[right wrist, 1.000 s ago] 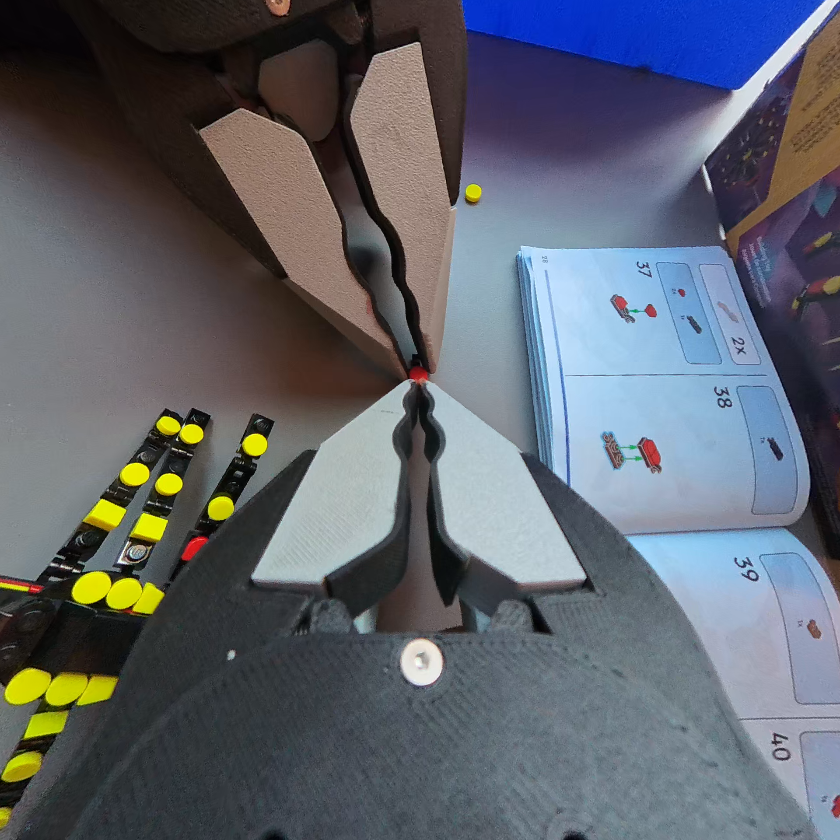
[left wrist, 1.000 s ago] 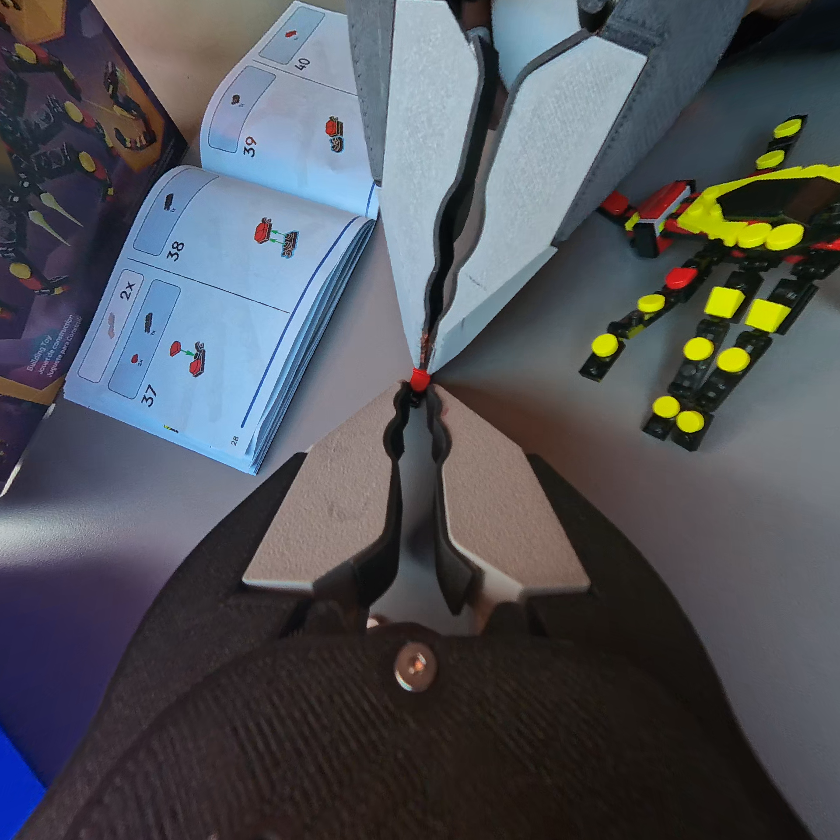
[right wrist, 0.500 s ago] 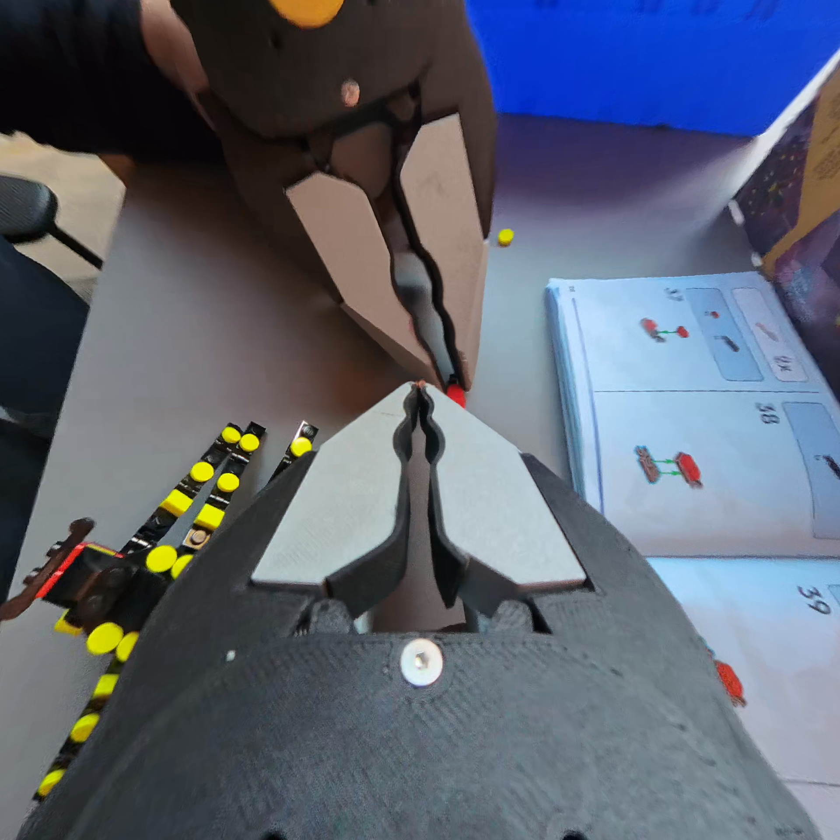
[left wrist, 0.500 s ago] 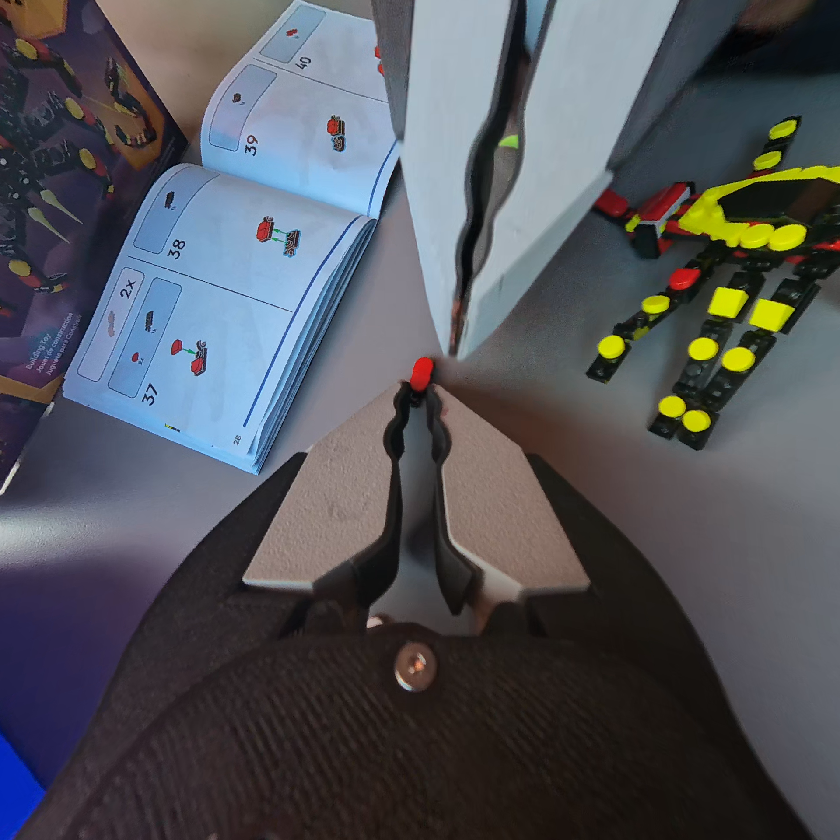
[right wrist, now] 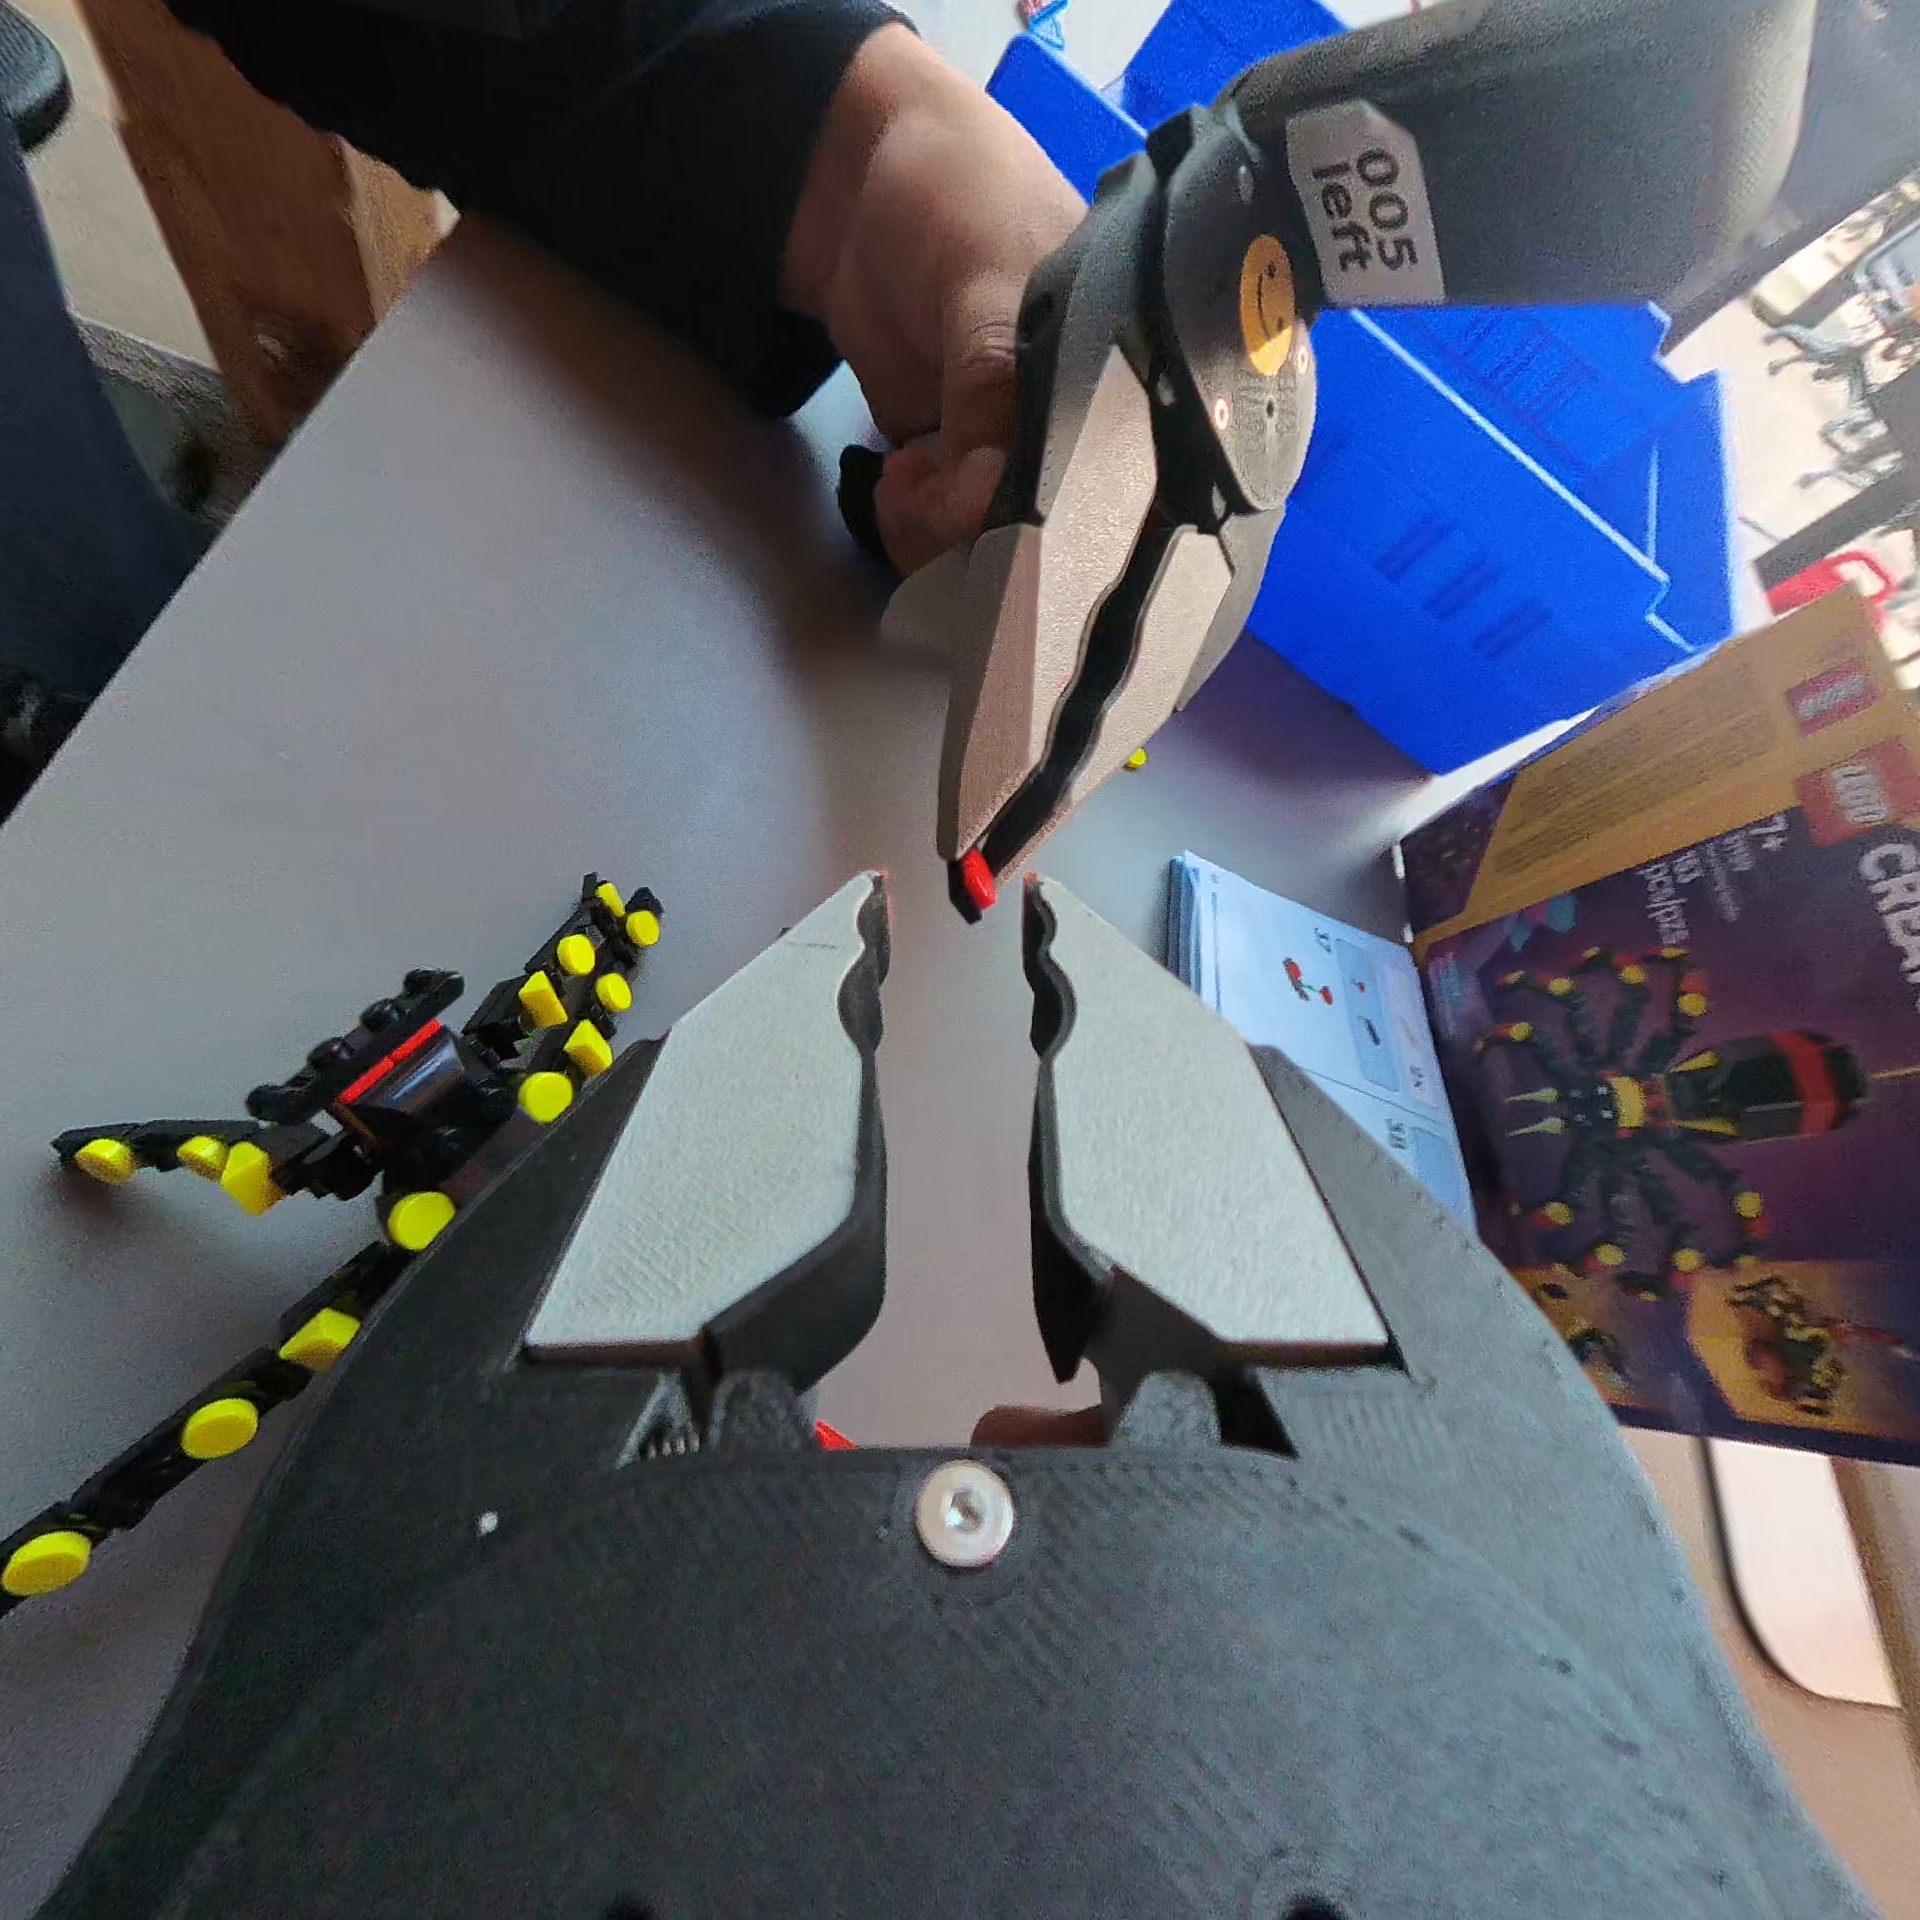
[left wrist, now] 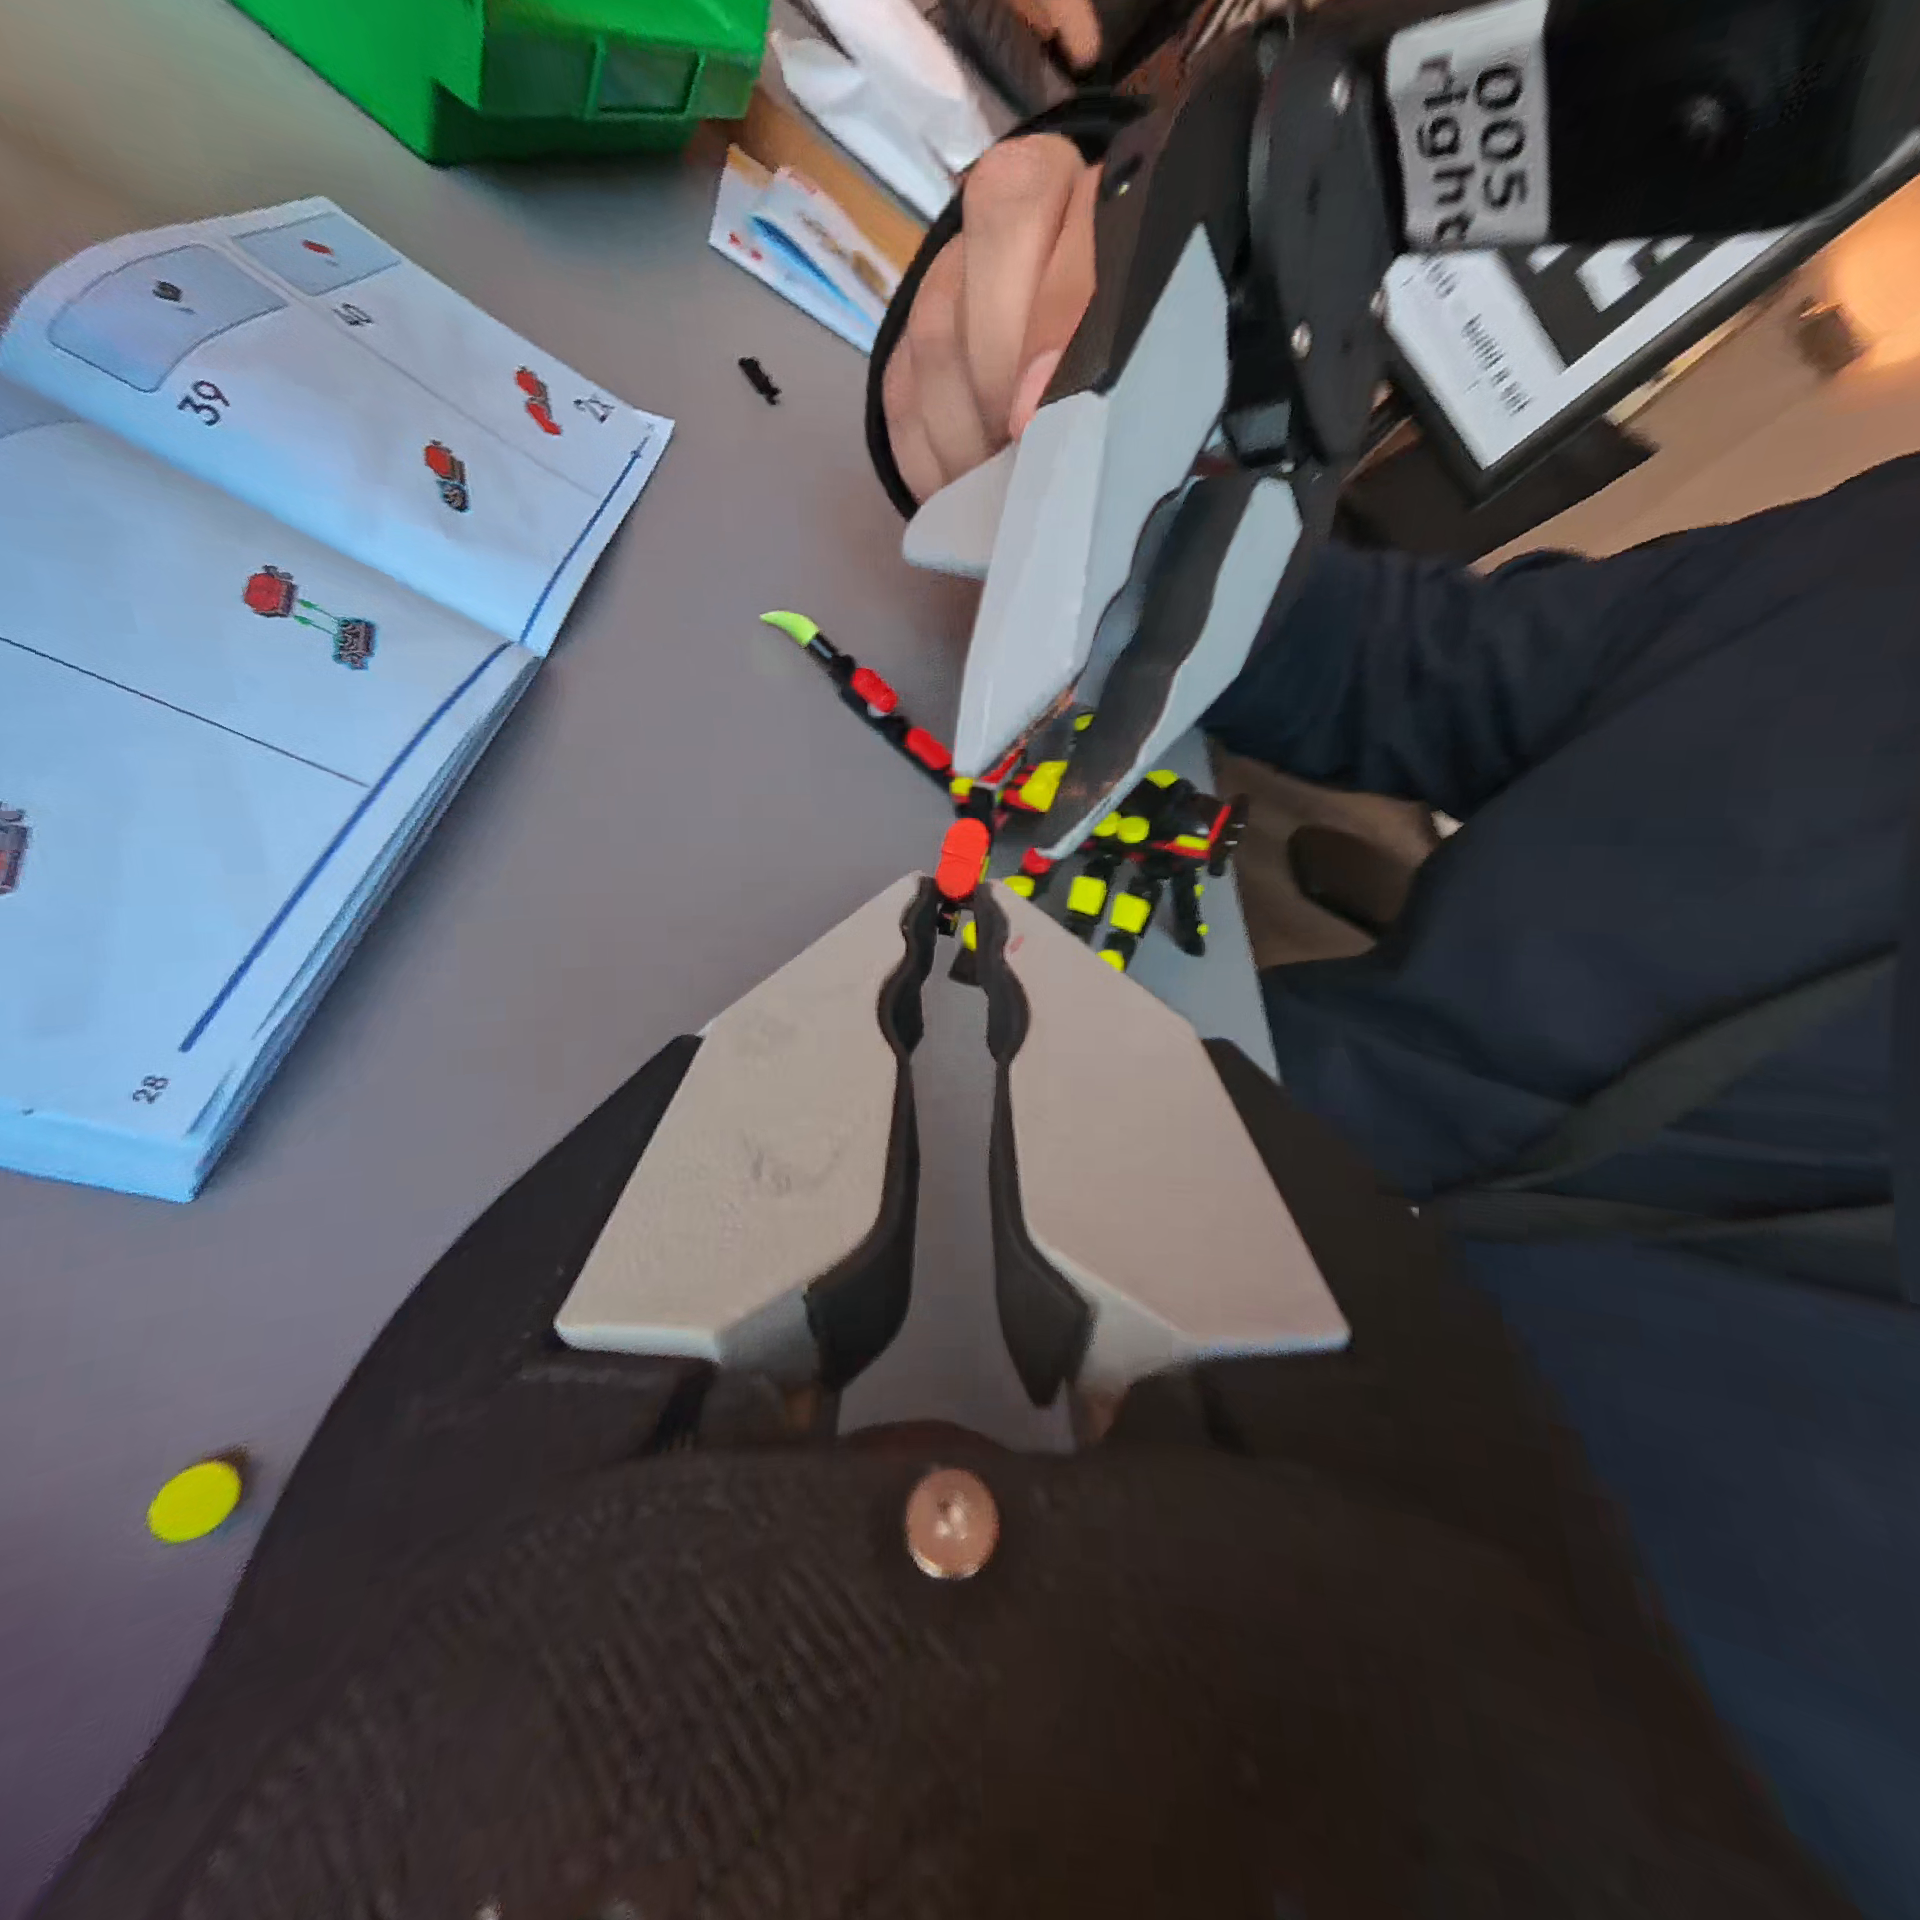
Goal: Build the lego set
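My left gripper is shut on a small red lego piece, held at its fingertips above the grey table. It also shows in the right wrist view, with the red piece sticking out of its tips. My right gripper is open and empty, its tips on either side of that red piece without touching it. In the left wrist view it hangs just beyond the red piece. The black, yellow and red spider model lies on the table; it shows partly hidden behind the right gripper.
An open instruction booklet lies left of the grippers. A loose yellow round tile and a small black piece lie on the table. The set's box, a blue bin and a green bin stand around the edges. Both grippers' tips are close together, under 4 cm apart. My left tips are roughly 12 cm from the loose yellow round tile.
The two grippers met tip to tip on the red piece, then drew apart. The right gripper has opened and let go. The left keeps the piece. Both have lifted and tilted.
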### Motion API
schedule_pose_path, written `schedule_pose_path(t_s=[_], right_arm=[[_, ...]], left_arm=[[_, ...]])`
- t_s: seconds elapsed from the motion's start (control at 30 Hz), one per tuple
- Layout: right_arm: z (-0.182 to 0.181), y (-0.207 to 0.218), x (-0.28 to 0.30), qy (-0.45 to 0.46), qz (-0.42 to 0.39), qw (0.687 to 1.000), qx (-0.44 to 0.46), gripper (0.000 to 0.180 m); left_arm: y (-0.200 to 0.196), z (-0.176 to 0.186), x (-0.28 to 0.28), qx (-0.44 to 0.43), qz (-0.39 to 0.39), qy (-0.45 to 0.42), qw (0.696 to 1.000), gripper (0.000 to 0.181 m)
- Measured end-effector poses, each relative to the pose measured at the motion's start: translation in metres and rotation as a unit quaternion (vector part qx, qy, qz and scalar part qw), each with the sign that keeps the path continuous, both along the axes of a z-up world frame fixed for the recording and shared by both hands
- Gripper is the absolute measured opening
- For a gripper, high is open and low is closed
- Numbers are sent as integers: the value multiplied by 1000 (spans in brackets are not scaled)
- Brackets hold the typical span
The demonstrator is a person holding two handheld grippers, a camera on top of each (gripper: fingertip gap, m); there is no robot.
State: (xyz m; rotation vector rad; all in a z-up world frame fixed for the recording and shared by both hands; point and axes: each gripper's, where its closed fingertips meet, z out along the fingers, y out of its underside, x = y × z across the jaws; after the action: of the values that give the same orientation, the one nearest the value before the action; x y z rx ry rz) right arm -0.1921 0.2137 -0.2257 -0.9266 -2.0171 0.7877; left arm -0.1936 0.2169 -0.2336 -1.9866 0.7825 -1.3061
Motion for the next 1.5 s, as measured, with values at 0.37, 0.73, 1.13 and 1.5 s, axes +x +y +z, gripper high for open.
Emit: schedule_pose_path(t_s=[0.37,0.73,1.13,1.5], right_arm=[[12,-17,-5,34,16,998,42,8],[14,-30,-3,39,43,997,50,5],[20,-28,-9,48,12,998,33,5],[31,-31,-9,70,6,997,37,5]], left_arm=[[-18,22,9,-53,-59,-98,992,4],[-31,25,12,-74,-99,-120,985,5],[-29,32,5,-73,-95,-141,983,5],[-34,40,4,-63,-107,-156,980,5]])
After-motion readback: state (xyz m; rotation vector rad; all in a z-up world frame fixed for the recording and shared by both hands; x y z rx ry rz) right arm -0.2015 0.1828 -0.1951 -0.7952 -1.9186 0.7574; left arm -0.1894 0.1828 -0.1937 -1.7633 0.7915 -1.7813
